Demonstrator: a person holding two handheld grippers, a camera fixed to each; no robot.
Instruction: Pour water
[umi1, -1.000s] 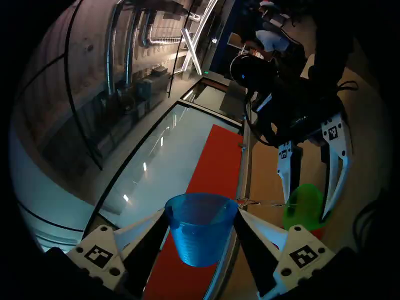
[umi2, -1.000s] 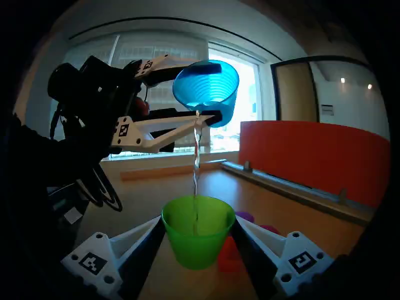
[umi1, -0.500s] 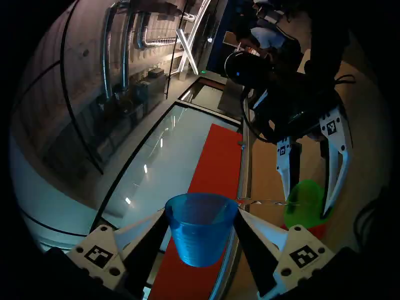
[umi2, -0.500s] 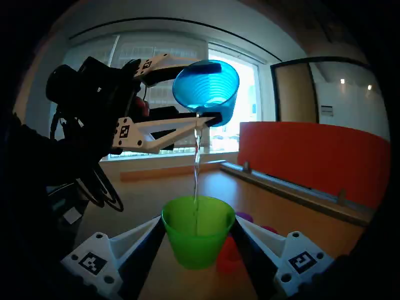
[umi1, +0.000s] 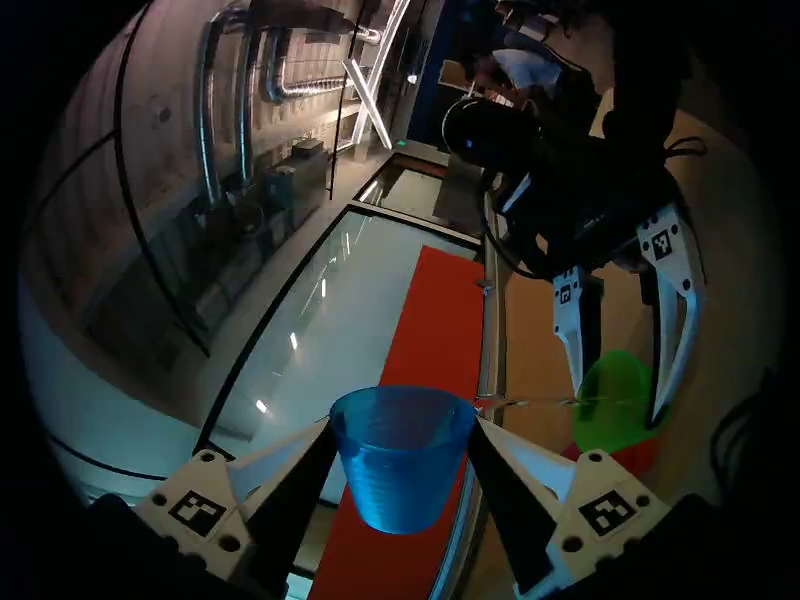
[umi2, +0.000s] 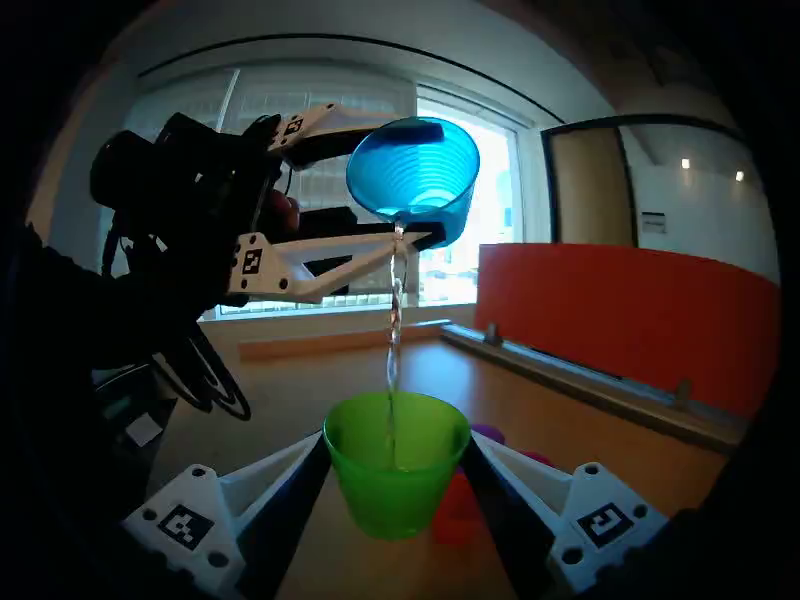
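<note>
My left gripper (umi1: 400, 440) is shut on a clear blue cup (umi1: 400, 455), tipped over so that a thin stream of water (umi1: 530, 403) leaves its rim. The stream falls into a green cup (umi1: 612, 402) that sits between the fingers of my right gripper (umi1: 617, 405). In the right gripper view the green cup (umi2: 396, 475) stands upright in my right gripper (umi2: 396, 450), both fingers pressing on it. Above it hangs the tilted blue cup (umi2: 415, 190) in the left gripper (umi2: 435, 182), and the water (umi2: 393, 330) runs down into the green cup.
A wooden table (umi2: 330, 390) lies under the cups, with an orange partition (umi2: 640, 310) along its right side. Small red (umi2: 455, 505) and purple (umi2: 490, 432) objects lie on the table just behind the green cup. A person (umi1: 530, 70) sits far off.
The water keeps running from the blue cup into the green one. The blue cup has tipped slightly further; both grippers have stayed almost in place.
</note>
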